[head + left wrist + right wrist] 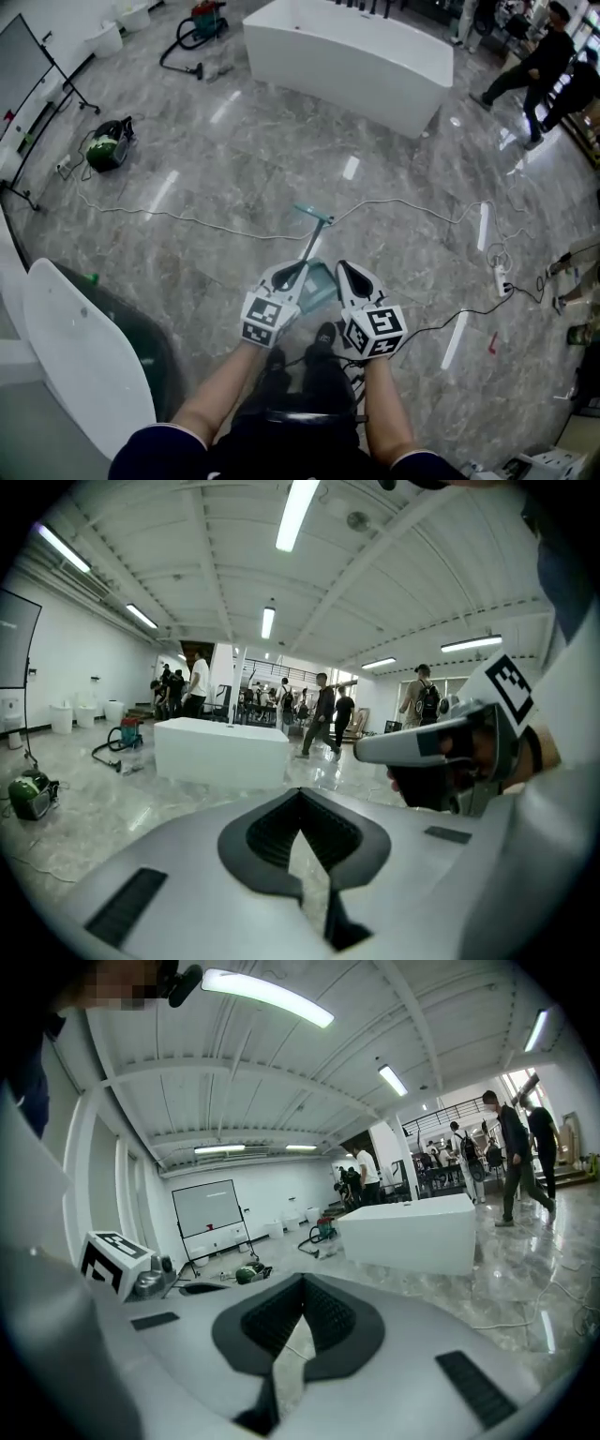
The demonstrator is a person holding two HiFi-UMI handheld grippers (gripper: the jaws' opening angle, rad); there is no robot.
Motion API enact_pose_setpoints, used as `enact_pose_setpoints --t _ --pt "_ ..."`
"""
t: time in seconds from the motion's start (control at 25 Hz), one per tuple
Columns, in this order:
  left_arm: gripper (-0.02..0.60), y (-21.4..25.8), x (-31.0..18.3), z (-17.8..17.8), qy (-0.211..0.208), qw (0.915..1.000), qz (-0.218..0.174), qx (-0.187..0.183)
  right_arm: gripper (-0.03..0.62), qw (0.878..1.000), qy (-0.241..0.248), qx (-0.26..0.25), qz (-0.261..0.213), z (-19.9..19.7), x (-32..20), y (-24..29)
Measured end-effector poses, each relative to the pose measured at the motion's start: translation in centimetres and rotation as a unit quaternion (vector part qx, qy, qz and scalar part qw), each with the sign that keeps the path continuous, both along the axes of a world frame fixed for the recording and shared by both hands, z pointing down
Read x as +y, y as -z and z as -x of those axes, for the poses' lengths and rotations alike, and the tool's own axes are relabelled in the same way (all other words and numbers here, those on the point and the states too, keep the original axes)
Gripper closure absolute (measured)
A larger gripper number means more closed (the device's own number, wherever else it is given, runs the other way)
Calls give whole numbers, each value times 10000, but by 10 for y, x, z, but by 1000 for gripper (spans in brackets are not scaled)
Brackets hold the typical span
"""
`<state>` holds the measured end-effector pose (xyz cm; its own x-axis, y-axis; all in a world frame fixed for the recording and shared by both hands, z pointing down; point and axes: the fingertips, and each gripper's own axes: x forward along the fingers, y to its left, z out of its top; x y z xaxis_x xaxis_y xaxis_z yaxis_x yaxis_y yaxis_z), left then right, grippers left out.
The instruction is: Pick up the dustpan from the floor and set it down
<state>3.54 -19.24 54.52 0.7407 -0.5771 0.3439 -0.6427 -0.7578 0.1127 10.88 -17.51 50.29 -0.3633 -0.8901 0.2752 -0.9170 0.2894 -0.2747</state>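
Observation:
The teal dustpan [320, 281] sits on the grey marble floor in the head view. Its long thin handle [313, 236] runs up to a teal grip. My left gripper [289, 274] is above the pan and covers the handle's lower end. In the left gripper view the left gripper [300, 797] is shut, with only floor showing past its tips. My right gripper [352, 274] hangs just right of the pan. Seen in its own view, the right gripper [302, 1284] is also shut and empty. The dustpan appears in neither gripper view.
A white cable [187, 221] crosses the floor beyond the dustpan to a power strip [502, 277]. Further back are a large white counter [347, 56], a green vacuum [108, 145], people [536, 64] at the top right and a curved white-and-green piece [84, 361] at my left.

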Motion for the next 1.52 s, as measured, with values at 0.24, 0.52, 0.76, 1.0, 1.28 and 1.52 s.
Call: enact_pose_setpoints --t 0.24,0.52,0.76,1.0,1.28,1.52 --pt "568 74 24 28 -128 9988 -273 377 588 9990 18 -7 -446 33 23 49" --pt "568 139 49 44 -450 9945 -709 628 588 9955 24 -61 -949 62 45 103" --pt "569 176 57 49 -640 9916 -878 697 589 9919 70 -64 -1264 80 52 138" --pt "568 190 63 58 -709 9913 -884 674 589 9897 122 101 -1422 95 57 151" --pt "569 193 63 63 -769 9908 -899 658 589 9883 97 115 -1520 99 57 163" --pt "568 195 64 60 -803 9903 -905 689 589 9879 118 224 -1532 98 60 169"
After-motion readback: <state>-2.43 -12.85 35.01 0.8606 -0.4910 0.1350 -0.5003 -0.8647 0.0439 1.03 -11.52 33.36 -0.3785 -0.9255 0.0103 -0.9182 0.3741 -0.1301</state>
